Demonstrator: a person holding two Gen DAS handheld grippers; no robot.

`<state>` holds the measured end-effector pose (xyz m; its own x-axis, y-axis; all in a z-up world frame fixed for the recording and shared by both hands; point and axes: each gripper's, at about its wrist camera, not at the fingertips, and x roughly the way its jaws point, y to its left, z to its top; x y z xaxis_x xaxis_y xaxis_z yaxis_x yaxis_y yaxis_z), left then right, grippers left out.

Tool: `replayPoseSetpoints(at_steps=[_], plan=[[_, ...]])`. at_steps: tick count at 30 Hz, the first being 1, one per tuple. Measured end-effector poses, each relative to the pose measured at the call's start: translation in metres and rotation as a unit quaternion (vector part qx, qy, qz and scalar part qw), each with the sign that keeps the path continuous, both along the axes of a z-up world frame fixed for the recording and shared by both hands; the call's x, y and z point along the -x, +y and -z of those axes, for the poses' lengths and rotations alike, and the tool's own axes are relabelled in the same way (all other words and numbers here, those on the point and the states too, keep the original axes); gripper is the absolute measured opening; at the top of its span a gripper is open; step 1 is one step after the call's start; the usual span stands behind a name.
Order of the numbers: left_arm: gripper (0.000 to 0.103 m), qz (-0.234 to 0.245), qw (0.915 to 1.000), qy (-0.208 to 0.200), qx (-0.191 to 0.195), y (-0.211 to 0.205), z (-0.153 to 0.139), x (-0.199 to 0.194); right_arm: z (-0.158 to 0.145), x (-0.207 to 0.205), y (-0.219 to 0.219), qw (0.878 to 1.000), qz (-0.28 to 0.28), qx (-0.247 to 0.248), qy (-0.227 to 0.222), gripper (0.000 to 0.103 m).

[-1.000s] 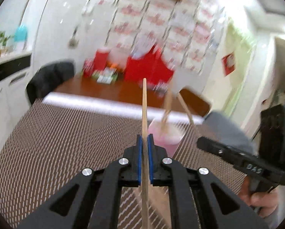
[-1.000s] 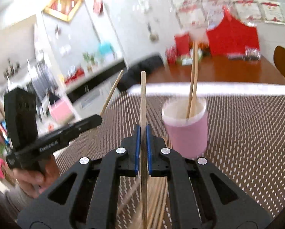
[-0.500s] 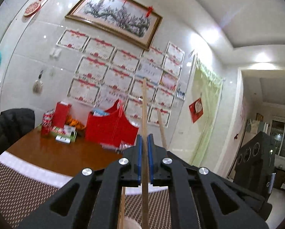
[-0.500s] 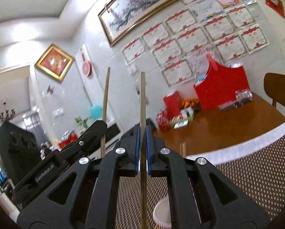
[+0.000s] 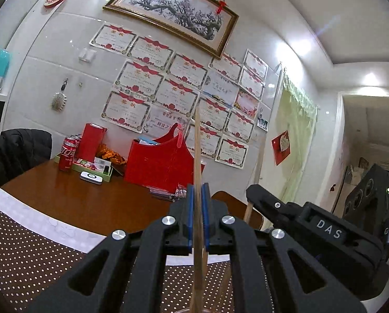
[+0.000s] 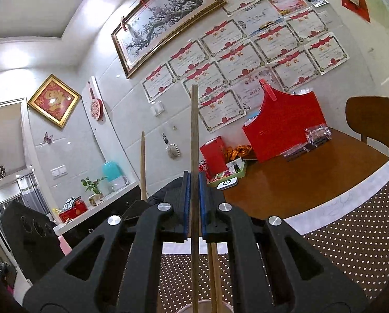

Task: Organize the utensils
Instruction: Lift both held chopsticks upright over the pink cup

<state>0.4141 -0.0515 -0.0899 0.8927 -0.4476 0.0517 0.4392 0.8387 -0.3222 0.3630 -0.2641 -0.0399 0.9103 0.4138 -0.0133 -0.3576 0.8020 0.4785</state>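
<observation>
My left gripper (image 5: 197, 198) is shut on a wooden chopstick (image 5: 196, 140) that stands upright between the blue pads. My right gripper (image 6: 193, 186) is shut on a darker wooden chopstick (image 6: 194, 130), also upright. The two grippers are side by side: the right one shows in the left wrist view (image 5: 309, 224) and the left one's chopstick in the right wrist view (image 6: 143, 164). The white rim of the cup (image 6: 205, 309) lies at the bottom edge under the right gripper, with other chopsticks (image 6: 213, 274) standing in it.
A brown dotted placemat (image 5: 25, 255) covers the near table. Behind it on the wooden table (image 5: 90, 200) are a red bag (image 5: 158, 164), soda cans (image 5: 67, 154) and a tray. A black chair (image 5: 14, 151) is at left, a wooden chair (image 6: 371, 117) at right.
Both grippers have tilted upward with their chopsticks, from looking at the pink cup on the mat to looking at the wall. The cup has dropped to the bottom edge of view.
</observation>
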Motion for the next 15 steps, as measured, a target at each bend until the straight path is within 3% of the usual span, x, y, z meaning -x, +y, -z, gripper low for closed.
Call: replayPoseSetpoints(at_steps=[11, 15], plan=[[0.006, -0.024, 0.9996, 0.004, -0.012, 0.002, 0.008, -0.01, 0.0, 0.001, 0.014, 0.999, -0.007, 0.044, 0.015, 0.007], [0.006, -0.017, 0.9993, 0.022, -0.024, -0.001, 0.015, -0.018, -0.003, 0.0, 0.019, 0.997, -0.009, 0.066, 0.024, 0.007]])
